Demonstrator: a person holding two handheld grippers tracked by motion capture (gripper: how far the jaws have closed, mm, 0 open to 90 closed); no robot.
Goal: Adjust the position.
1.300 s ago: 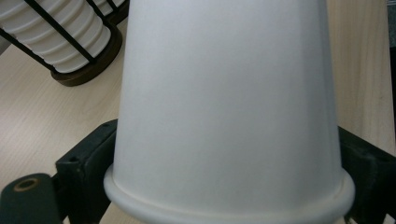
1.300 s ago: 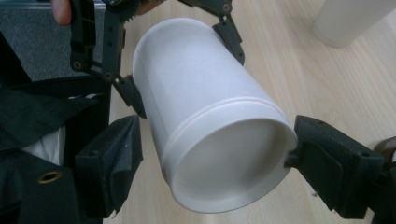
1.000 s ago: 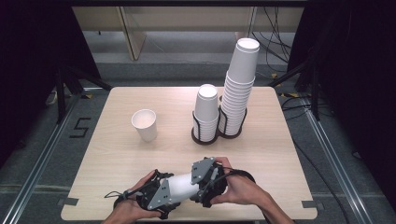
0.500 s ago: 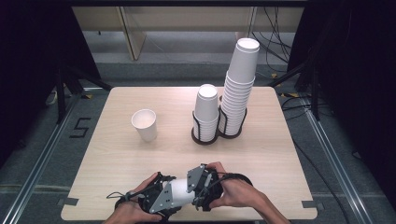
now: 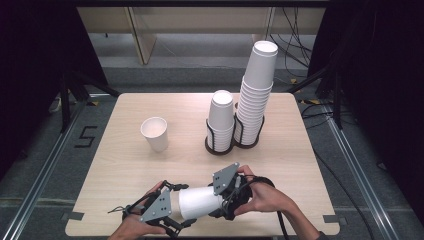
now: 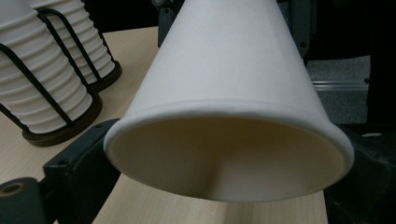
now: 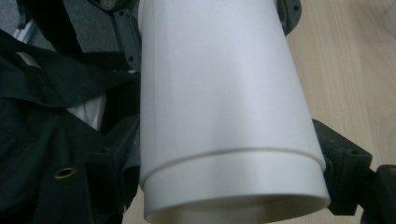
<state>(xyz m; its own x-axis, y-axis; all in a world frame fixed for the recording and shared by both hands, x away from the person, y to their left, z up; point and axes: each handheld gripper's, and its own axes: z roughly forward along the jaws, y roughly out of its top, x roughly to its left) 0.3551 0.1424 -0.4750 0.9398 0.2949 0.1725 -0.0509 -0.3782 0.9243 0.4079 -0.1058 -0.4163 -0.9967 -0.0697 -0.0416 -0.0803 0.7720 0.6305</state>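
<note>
At the lower centre of the high view, a white paper cup (image 5: 200, 202) lies sideways above the pale wooden table (image 5: 125, 165), bridged between the left gripper (image 5: 167, 212) and the right gripper (image 5: 225, 192), each clamped narrowly on one end. Upper right, two stacks of white paper cups (image 5: 240, 112) stand in a black wire holder (image 5: 220, 145); a single white paper cup (image 5: 155, 133) stands left of them.

I read this as a lab recording bay. Beyond my grippers, a bare wooden table (image 5: 125, 165) stands on grey floor with metal rails (image 5: 45, 165) either side. Black curtains (image 5: 30, 60) and loose cables (image 5: 295, 25) hang farther off.
</note>
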